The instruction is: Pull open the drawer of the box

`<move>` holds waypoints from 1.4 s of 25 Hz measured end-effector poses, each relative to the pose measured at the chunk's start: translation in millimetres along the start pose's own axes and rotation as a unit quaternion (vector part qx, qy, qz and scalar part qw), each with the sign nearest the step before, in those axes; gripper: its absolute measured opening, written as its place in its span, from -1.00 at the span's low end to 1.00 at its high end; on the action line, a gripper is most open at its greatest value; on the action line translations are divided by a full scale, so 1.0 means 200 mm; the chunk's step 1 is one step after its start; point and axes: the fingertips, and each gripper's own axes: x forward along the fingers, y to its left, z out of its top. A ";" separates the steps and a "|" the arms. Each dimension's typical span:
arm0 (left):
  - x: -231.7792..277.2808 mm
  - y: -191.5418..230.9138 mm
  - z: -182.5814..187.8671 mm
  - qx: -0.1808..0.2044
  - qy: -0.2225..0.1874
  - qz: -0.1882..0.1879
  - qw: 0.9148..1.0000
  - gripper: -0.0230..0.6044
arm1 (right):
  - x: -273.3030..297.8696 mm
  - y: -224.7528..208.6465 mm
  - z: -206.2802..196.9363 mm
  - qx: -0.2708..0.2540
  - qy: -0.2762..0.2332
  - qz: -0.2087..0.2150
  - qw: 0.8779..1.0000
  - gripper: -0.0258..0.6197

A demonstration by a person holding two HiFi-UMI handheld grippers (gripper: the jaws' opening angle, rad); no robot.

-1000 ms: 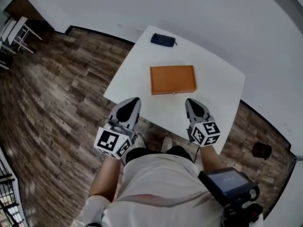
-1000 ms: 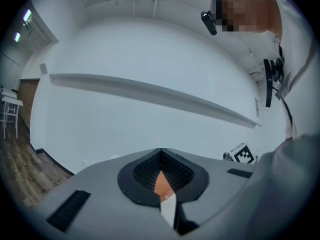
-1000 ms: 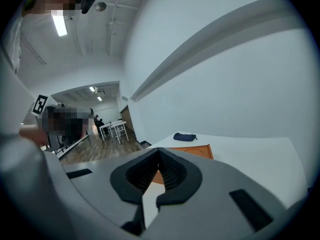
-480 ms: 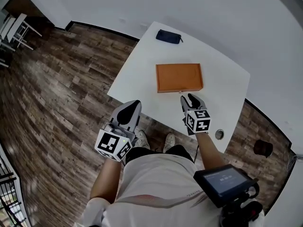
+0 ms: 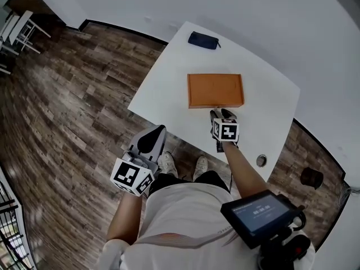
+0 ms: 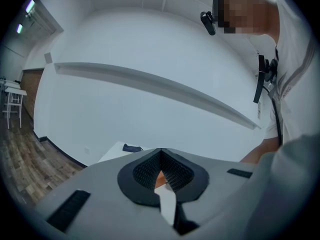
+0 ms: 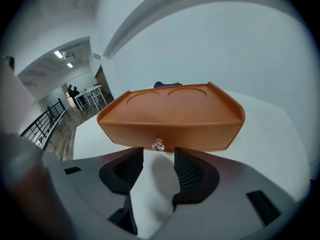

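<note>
So far we had pulled nothing: the box (image 5: 215,90) sat on the counter (image 5: 169,89), drawer shut. Our right claw (image 7: 159,159) was opening just short of the knob (image 7: 158,145), gripping nothing. Our left claw (image 5: 151,139) hung closed and empty, off the counter.

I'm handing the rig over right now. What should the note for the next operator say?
Right gripper: jaws opening, nothing between them, tips just short of the small clear knob on the front of the flat orange box.
Left gripper: shut, empty, held off the white table, near the body.
Done: right gripper lined up with the knob; the drawer looks closed.
Left: close on the knob and pull the drawer out.
</note>
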 end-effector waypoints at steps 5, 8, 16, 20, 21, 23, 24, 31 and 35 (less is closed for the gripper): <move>-0.03 0.01 0.00 -0.002 0.002 0.004 1.000 -0.90 | 0.00 0.03 0.01 0.010 -0.005 0.000 1.000 -0.33; -0.04 0.01 0.01 0.003 -0.003 -0.003 1.000 -0.90 | 0.01 0.03 0.02 0.019 -0.008 -0.001 1.000 -0.33; -0.04 0.04 0.05 0.009 -0.006 -0.003 1.000 -0.90 | 0.01 0.02 0.03 0.020 -0.008 -0.010 1.000 -0.50; -0.03 0.03 0.03 0.007 -0.003 -0.006 1.000 -0.90 | 0.01 0.01 0.02 0.019 -0.007 -0.019 1.000 -0.59; -0.03 0.03 0.02 0.007 -0.002 -0.005 1.000 -0.90 | 0.01 0.01 0.03 0.019 -0.006 -0.022 1.000 -0.63; -0.03 0.02 0.02 0.005 0.001 -0.004 1.000 -0.90 | 0.01 0.00 0.03 0.019 -0.007 -0.027 0.999 -0.69; -0.03 0.02 0.02 0.005 0.002 -0.003 1.000 -0.90 | 0.01 0.00 0.03 0.018 -0.007 -0.028 0.999 -0.69; -0.03 0.02 0.00 0.002 0.003 -0.007 1.000 -0.90 | 0.00 -0.02 0.01 0.010 -0.002 -0.031 0.999 -0.69; -0.02 0.02 -0.02 0.000 0.002 -0.007 1.000 -0.90 | -0.02 -0.01 -0.03 0.009 0.002 -0.026 1.000 -0.69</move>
